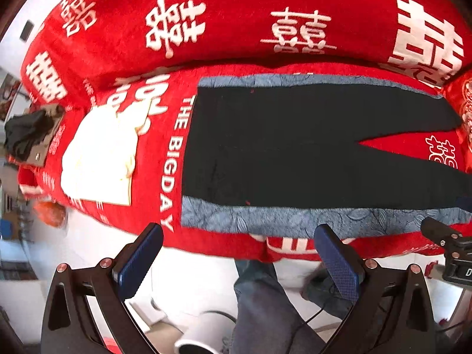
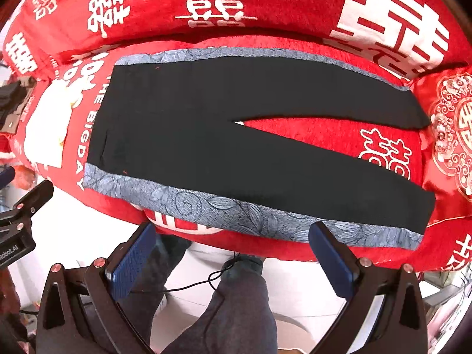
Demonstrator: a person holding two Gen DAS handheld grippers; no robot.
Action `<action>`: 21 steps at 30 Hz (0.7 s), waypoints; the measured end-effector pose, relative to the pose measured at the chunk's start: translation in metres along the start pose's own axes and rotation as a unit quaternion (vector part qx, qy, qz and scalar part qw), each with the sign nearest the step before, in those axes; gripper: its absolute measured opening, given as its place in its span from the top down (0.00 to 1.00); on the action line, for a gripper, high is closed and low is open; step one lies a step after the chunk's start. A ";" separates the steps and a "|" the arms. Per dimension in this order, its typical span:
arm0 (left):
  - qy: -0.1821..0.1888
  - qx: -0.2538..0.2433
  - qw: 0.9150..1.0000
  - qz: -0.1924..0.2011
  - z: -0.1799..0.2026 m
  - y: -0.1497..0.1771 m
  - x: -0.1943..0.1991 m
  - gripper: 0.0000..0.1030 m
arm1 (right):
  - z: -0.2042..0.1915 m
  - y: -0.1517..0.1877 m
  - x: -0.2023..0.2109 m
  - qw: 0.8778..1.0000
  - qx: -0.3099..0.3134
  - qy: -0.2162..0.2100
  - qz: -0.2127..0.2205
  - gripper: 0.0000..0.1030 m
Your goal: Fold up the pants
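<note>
Pants (image 2: 206, 124) lie flat and unfolded on red bedding (image 2: 265, 8), directly ahead of both tools. Long axis runs left to right across my view: waistband at left, 2 legs splayed toward the right with a red wedge of bedding showing between them. Fabric is black with a blue-grey patterned stripe (image 2: 236, 209) along each outer seam; the near stripe follows the near edge of the bed.

Left gripper (image 1: 239, 253): jaws spread wide, holding nothing, hovering off the near bed edge opposite the waist half. Right gripper (image 2: 236, 250): also wide and empty, just short of the near stripe, opposite the near leg. So left is nearer the waist, right nearer the cuffs.

Judgement: nothing folded yet. The first move probably brings the near leg over the far leg, so each tool takes the near edge at its own end.

Room: a white garment (image 1: 100, 153) lies left of the waistband, apart from it; a red embroidered cushion (image 2: 451, 129) sits just beside the far cuff. Far side is open bedding.
</note>
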State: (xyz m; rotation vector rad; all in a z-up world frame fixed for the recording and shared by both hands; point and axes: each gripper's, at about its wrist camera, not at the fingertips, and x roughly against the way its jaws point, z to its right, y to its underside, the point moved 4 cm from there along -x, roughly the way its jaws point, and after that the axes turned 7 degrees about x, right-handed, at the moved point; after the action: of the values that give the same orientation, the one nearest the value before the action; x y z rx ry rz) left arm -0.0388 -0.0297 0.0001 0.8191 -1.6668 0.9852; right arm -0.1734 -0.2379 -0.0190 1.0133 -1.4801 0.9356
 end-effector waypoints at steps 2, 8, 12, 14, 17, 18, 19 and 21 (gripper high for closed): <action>-0.004 0.015 1.000 -0.008 0.000 0.008 0.001 0.00 | 0.007 0.006 0.000 1.000 0.000 -0.006 0.001 0.00; -0.010 0.030 0.998 -0.045 0.002 0.026 -0.010 0.00 | 0.018 0.024 -0.009 0.998 -0.031 -0.049 -0.001 0.00; -0.013 0.014 0.998 -0.056 0.005 0.028 -0.026 0.00 | 0.016 0.032 -0.020 0.996 -0.049 -0.070 -0.008 0.00; -0.009 0.007 0.998 -0.058 0.005 0.027 -0.039 0.00 | 0.013 0.034 -0.030 0.995 -0.059 -0.074 -0.011 0.00; -0.008 -0.006 0.998 -0.065 0.005 0.027 -0.065 0.00 | 0.009 0.034 -0.046 0.995 -0.075 -0.071 -0.008 0.00; -0.007 -0.010 0.998 -0.068 0.005 0.027 -0.074 0.00 | 0.008 0.034 -0.052 0.994 -0.081 -0.071 -0.008 0.00; -0.006 -0.014 0.997 -0.070 0.004 0.028 -0.083 0.00 | 0.005 0.033 -0.061 0.993 -0.087 -0.074 -0.008 0.00; -0.003 -0.024 0.997 -0.073 0.003 0.030 -0.102 0.00 | 0.001 0.032 -0.073 0.993 -0.089 -0.071 -0.008 0.00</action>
State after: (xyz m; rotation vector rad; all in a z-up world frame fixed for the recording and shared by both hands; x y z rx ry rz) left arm -0.0376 -0.0131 -0.1047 0.8997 -1.6047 0.8397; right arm -0.1980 -0.2200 -0.0928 0.9763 -1.6400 0.7170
